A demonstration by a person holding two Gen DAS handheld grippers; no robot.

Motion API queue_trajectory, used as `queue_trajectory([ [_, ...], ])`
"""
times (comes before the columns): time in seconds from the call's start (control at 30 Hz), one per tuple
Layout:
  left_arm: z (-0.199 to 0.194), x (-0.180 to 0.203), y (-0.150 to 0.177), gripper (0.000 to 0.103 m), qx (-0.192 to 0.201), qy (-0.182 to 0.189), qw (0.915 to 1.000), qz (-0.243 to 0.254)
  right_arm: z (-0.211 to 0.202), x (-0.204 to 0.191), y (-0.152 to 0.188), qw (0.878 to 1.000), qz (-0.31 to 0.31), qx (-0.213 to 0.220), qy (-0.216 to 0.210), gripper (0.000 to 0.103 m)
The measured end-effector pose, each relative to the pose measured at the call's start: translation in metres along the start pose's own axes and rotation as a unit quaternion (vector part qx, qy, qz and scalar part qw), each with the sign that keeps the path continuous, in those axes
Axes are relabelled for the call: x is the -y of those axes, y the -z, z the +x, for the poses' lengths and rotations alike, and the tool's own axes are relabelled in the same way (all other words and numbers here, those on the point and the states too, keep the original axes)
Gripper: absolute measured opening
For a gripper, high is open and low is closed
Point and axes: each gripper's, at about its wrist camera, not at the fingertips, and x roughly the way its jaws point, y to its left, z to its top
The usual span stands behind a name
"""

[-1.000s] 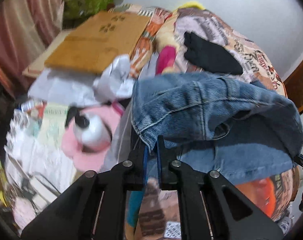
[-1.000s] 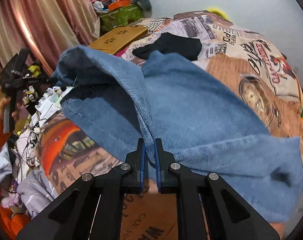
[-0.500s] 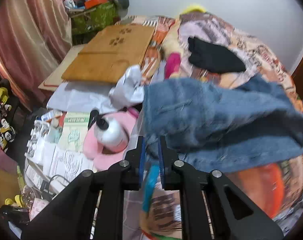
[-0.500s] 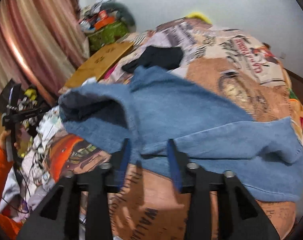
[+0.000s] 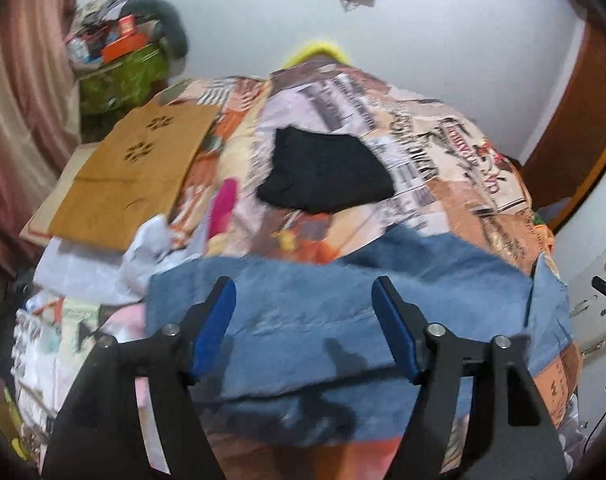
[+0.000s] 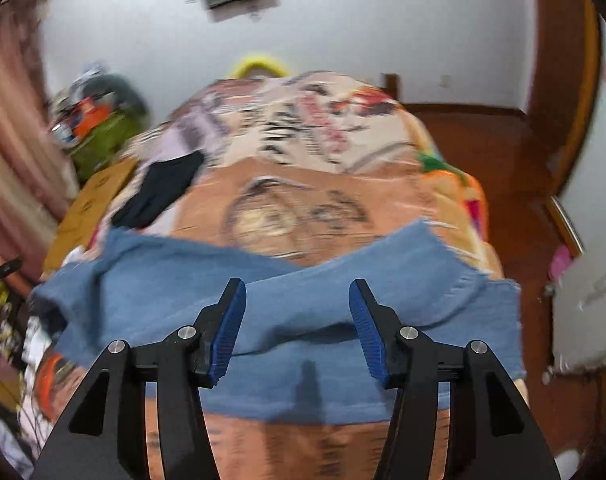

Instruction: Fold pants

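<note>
Black garment (image 5: 327, 170) on printed bedspread (image 5: 455, 168) beyond denim pants (image 5: 343, 312).

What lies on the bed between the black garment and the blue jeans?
Only bare printed bedspread. In the left wrist view, nothing sits between the black garment and the blue jeans.

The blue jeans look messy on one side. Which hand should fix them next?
Probably the right hand-held gripper. Both it and the left hand-held gripper are open above the blue jeans, but the loose leg ends, lying uneven on the bedspread, sit on the right one's side.
</note>
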Motion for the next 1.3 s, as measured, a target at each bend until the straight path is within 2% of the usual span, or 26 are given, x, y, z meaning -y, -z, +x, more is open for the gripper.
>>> queue_trajectory([
  [0.17,0.036,0.034,-0.018,0.071,-0.033,0.017,0.9992,0.015,0.029,0.046,-0.015,0.998,0.042,-0.014,0.038,0.050],
  [0.3,0.062,0.050,-0.021,0.073,-0.054,0.024,0.9981,0.016,0.062,0.072,-0.023,0.996,0.073,-0.041,0.041,0.050],
  [0.57,0.101,0.061,0.002,0.073,-0.092,-0.022,0.9940,0.055,0.123,0.094,-0.042,0.991,0.096,-0.078,0.049,0.050],
  [0.67,0.110,0.059,0.011,0.073,-0.105,-0.025,0.9926,0.056,0.145,0.097,-0.048,0.989,0.104,-0.092,0.056,0.050],
  [0.8,0.119,0.061,0.015,0.074,-0.113,-0.030,0.9914,0.058,0.181,0.109,-0.046,0.980,0.143,-0.134,0.034,0.050],
  [0.9,0.122,0.065,0.016,0.077,-0.109,-0.038,0.9912,0.065,0.189,0.112,-0.044,0.978,0.154,-0.140,0.029,0.052],
  [1.0,0.124,0.068,0.018,0.078,-0.107,-0.043,0.9908,0.070,0.193,0.112,-0.041,0.978,0.144,-0.144,0.048,0.041],
  [1.1,0.126,0.069,0.020,0.078,-0.107,-0.045,0.9909,0.068,0.193,0.109,-0.040,0.980,0.126,-0.142,0.061,0.037],
  [1.17,0.125,0.068,0.021,0.078,-0.106,-0.043,0.9914,0.064,0.191,0.109,-0.041,0.982,0.110,-0.138,0.071,0.027],
  [1.3,0.120,0.062,0.023,0.079,-0.112,-0.038,0.9914,0.056,0.182,0.121,-0.047,0.981,0.129,-0.135,0.057,0.013],
])
